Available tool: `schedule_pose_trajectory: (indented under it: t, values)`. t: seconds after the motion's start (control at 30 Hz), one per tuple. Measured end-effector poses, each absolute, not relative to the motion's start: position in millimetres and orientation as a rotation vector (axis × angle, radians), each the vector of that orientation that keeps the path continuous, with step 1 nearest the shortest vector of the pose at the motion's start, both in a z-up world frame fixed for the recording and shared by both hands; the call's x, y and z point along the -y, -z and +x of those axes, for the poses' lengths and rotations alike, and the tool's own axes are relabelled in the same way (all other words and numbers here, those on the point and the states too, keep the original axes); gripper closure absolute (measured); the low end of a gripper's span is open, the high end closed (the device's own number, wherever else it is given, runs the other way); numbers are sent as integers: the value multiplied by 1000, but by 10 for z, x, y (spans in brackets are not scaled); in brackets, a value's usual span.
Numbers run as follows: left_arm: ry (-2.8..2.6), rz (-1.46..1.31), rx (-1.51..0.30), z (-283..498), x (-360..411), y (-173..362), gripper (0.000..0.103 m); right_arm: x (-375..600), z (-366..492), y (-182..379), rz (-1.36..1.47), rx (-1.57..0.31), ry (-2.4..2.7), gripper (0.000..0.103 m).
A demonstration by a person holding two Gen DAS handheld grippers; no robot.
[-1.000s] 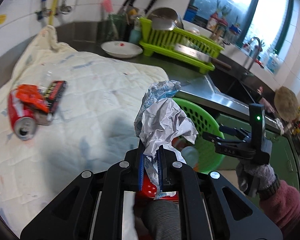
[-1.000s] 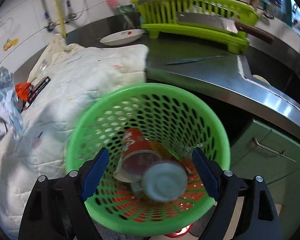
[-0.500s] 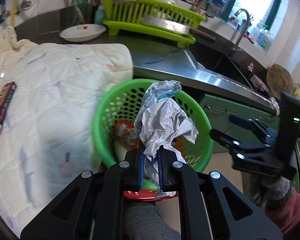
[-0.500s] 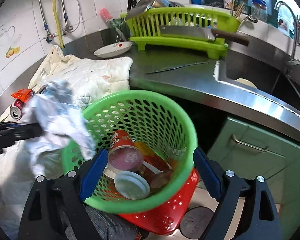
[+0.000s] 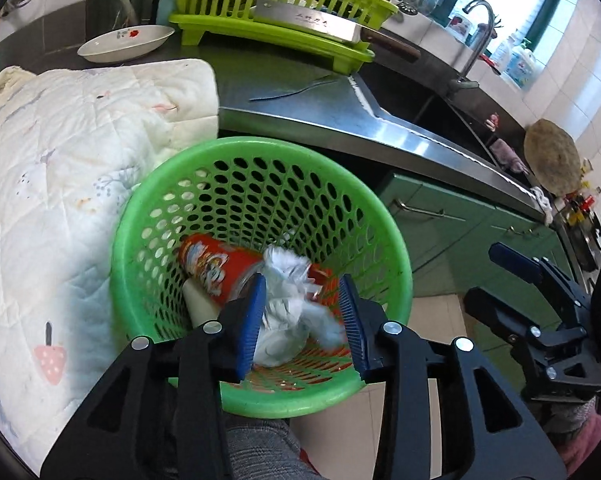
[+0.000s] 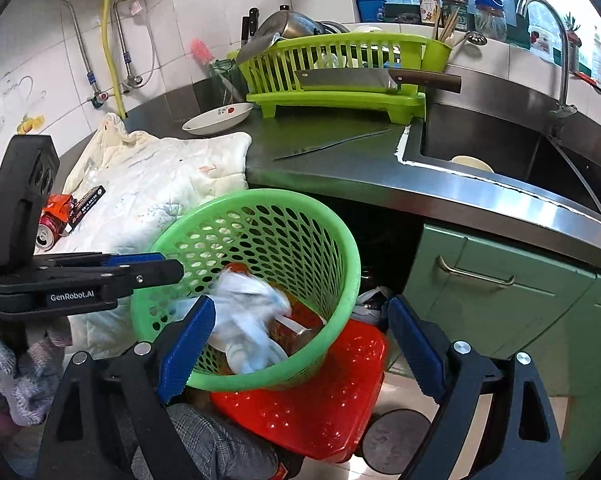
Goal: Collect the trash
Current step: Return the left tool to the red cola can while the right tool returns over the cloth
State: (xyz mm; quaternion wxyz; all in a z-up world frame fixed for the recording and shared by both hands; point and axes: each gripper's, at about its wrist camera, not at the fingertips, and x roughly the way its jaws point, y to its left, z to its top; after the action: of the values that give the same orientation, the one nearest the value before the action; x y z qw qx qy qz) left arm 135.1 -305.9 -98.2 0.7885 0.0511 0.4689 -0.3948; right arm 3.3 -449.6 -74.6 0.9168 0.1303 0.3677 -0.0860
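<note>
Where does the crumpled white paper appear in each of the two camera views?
Left wrist view: the crumpled white paper is low in the centre, inside the green basket.
Right wrist view: it is left of centre, low, blurred, in the same basket.
Shared landmark: the cleaver on the dish rack.

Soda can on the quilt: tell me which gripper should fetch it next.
Left. The left gripper has just been opening, the crumpled paper dropping into the green basket, and it is nearer the soda can. The right gripper sits farther away.
</note>
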Motion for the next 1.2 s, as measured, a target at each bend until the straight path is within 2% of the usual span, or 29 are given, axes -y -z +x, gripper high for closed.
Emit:
schedule_pose_trajectory:
  t: [0.07,0.13,0.2,0.43,0.5,1.0,1.2]
  values:
    - [837,97,-1013,1367,2977,966,59,4467,22,734,265,-755,172,18]
    - [816,89,-994,1375,2854,908,58,4421,15,711,261,-751,167,18]
    - [783,83,-980,1394,2725,855,50,4382,20,686,262,-744,159,17]
    - [660,62,-933,1469,2204,655,48,4134,160,595,262,-735,106,15]
    - [619,47,-918,1501,2031,603,37,4053,215,576,258,-734,84,15]
    - [257,-62,-821,1923,587,229,37,3250,726,392,180,-725,-99,15]
    - [129,-133,-846,2205,64,218,37,3005,876,360,163,-727,-152,15]
